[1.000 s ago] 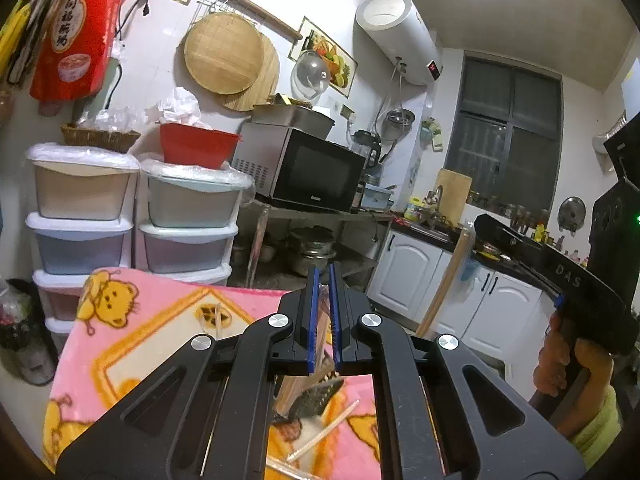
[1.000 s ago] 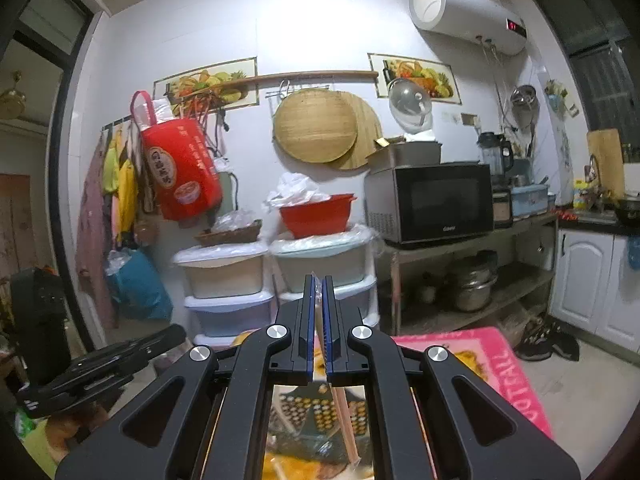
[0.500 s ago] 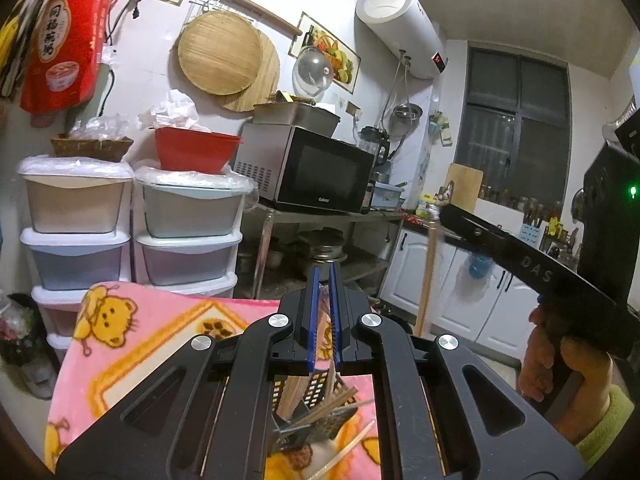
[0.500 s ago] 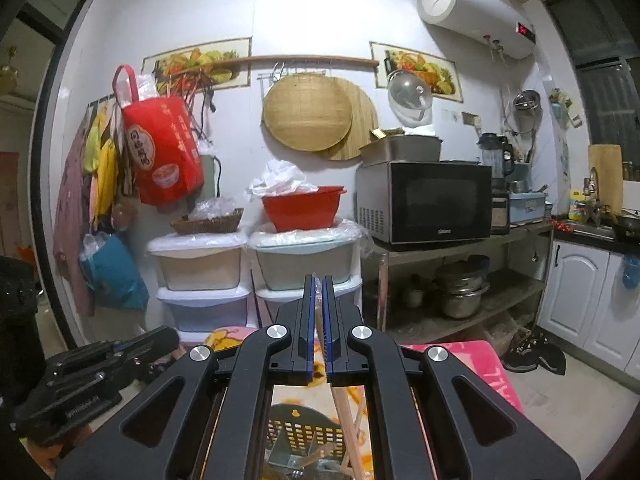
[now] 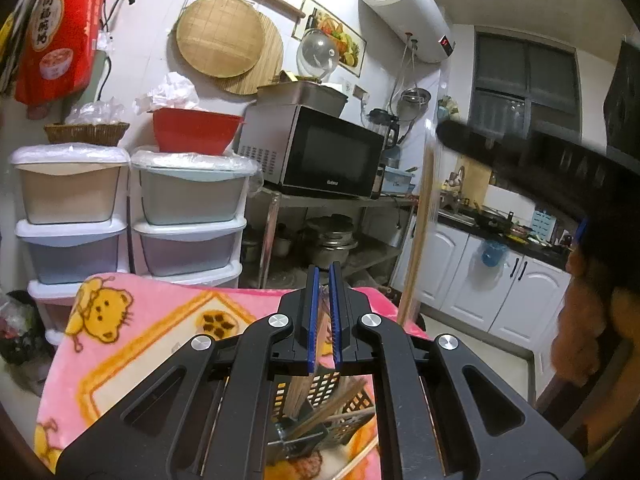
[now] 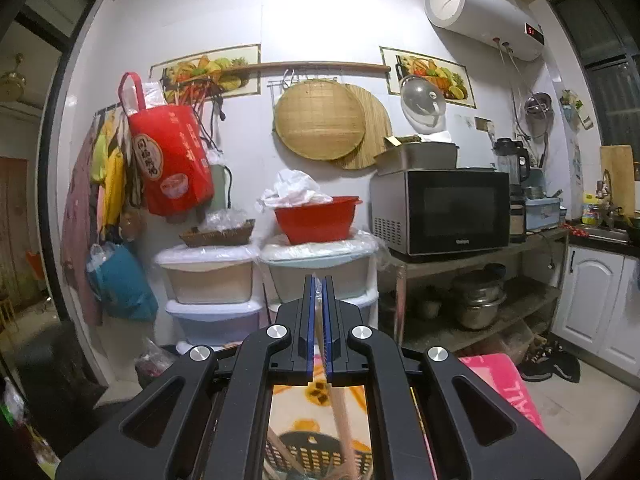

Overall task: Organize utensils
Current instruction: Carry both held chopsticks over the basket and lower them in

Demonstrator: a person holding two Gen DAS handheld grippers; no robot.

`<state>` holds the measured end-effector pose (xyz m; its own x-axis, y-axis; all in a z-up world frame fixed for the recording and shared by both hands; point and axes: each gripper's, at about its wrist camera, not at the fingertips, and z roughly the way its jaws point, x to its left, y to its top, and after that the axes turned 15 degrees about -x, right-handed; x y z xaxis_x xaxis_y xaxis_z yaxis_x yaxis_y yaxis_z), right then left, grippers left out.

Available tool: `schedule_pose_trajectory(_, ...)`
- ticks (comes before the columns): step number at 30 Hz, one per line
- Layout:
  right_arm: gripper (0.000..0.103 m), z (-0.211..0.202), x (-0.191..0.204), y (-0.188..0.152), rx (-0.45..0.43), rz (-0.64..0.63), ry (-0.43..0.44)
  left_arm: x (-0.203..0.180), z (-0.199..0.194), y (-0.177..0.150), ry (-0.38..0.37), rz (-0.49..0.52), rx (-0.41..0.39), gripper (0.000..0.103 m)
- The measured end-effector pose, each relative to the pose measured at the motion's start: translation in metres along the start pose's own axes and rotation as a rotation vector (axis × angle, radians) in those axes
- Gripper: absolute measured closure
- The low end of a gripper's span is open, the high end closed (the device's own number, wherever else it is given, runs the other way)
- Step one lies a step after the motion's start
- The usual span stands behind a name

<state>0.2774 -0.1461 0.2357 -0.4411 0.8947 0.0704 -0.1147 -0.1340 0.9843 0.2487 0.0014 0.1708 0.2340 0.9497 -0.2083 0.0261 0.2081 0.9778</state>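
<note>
My left gripper (image 5: 324,316) is shut on the rim of a black perforated utensil basket (image 5: 320,412) that lies tilted on the pink blanket (image 5: 132,344) with several wooden chopsticks (image 5: 332,408) in it. My right gripper (image 6: 318,320) is shut on a long wooden chopstick (image 6: 342,420), held upright over the same basket (image 6: 312,456). That chopstick (image 5: 418,240) also shows in the left wrist view, hanging from the blurred right gripper (image 5: 520,160).
Stacked plastic drawers (image 5: 132,216) with a red bowl (image 5: 196,132) stand behind the blanket. A microwave (image 5: 320,152) sits on a metal shelf with pots. White cabinets (image 5: 480,280) are at the right. Loose chopsticks (image 5: 360,456) lie on the blanket.
The right gripper has carried its chopstick up and left, over the basket. The left gripper keeps its hold and has tilted slightly.
</note>
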Motion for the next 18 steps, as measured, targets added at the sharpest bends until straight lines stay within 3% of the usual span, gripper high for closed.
schedule_pose_trajectory(8,0.099,0.011,-0.007,-0.014,0.016,0.043,0.015,0.009,0.012,-0.02,0.02,-0.014,0.035,0.1)
schedule_pose_trajectory(18,0.099,0.015,-0.026,-0.055,0.108,0.132,0.006,0.019,0.016,-0.037,0.026,-0.029,0.076,0.1)
